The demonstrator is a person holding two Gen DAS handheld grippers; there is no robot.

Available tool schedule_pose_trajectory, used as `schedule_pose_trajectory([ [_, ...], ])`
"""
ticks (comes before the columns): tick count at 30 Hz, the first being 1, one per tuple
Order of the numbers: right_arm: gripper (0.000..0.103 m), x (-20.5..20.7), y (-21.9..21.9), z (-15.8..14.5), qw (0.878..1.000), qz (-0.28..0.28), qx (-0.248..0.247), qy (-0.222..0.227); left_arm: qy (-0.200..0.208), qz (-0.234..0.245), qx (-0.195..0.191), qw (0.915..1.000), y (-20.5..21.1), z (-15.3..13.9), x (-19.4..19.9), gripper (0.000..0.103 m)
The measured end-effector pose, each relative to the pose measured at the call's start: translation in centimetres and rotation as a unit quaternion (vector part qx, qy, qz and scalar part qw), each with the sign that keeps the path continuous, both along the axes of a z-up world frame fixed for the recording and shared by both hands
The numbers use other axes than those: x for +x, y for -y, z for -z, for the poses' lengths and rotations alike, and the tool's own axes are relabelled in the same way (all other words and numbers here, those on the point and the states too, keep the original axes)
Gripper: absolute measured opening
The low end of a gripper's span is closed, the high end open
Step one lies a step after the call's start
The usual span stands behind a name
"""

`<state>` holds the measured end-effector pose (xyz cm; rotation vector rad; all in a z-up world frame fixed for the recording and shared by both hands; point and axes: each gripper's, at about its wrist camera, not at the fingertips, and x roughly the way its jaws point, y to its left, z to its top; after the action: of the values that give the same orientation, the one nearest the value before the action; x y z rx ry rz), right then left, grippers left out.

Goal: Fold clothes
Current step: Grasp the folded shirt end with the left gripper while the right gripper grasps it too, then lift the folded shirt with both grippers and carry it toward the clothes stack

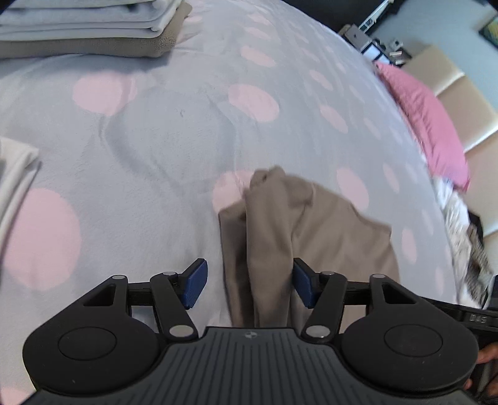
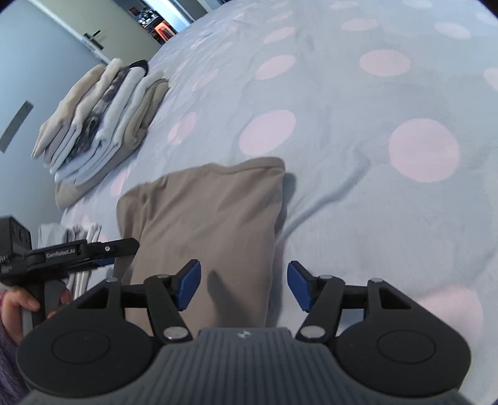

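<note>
A tan garment (image 1: pixel 311 230) lies folded on the grey bedspread with pink dots (image 1: pixel 140 155). In the left wrist view it runs as a rumpled strip between the blue pads of my left gripper (image 1: pixel 249 285), which stands open just above it without pressing it. In the right wrist view the tan garment (image 2: pixel 211 212) shows as a smooth folded rectangle. My right gripper (image 2: pixel 242 285) is open over its near edge, and the pads are apart from the cloth. A hand holds the left gripper (image 2: pixel 121 250) at that view's left edge.
A stack of folded clothes (image 2: pixel 99 124) sits at the bed's far edge, also the stack (image 1: pixel 87 28) at top left. A folded white piece (image 1: pixel 15 174) lies at the left. A pink pillow (image 1: pixel 426 124) and patterned laundry (image 1: pixel 467 243) lie at the right.
</note>
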<state>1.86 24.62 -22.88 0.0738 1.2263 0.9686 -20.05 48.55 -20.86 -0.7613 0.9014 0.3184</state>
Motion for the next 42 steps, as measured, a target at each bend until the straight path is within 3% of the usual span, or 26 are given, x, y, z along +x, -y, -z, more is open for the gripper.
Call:
schedule_pose_trajectory([
  [5,0.062,2.8,-1.5,1.9,0.998,0.011,0.019,-0.052,0.018,0.008,-0.002,0.9998,-0.5,0.7,1.3,0.045],
  [7,0.056,3.6,-2.1,2.1,0.998,0.012,0.026,-0.061,0.024,0.01,-0.006,0.9996,-0.7,1.1,1.7,0.039],
  [9,0.039,4.3,-2.6,2.3,0.997,0.012,0.031,-0.066,0.03,0.005,-0.007,0.9995,-0.8,1.2,2.0,0.035],
  [15,0.009,5.3,-3.6,3.1,0.996,0.008,0.047,-0.075,0.048,-0.007,-0.016,0.9987,-0.9,1.4,2.2,0.011],
  [20,0.007,4.7,-3.2,1.3,0.996,-0.003,0.074,-0.05,0.062,-0.006,0.016,0.9979,0.2,-0.7,1.4,0.007],
  [25,0.007,3.3,-3.3,-2.4,0.994,-0.029,0.101,-0.003,0.099,-0.009,0.08,0.9918,2.2,-5.5,-0.7,0.007],
  [29,0.007,2.0,-4.2,-6.1,0.989,-0.054,0.137,0.029,0.135,-0.039,0.126,0.982,4.0,-9.5,-4.0,0.007],
  [33,0.007,0.7,-6.1,-9.6,0.979,-0.092,0.174,0.056,0.166,-0.092,0.173,0.9664,5.6,-12.8,-7.2,0.007],
  [42,0.006,-3.4,-14.2,-16.2,0.947,-0.18,0.253,0.084,0.222,-0.203,0.265,0.9163,6.8,-19.4,-14.5,0.007],
])
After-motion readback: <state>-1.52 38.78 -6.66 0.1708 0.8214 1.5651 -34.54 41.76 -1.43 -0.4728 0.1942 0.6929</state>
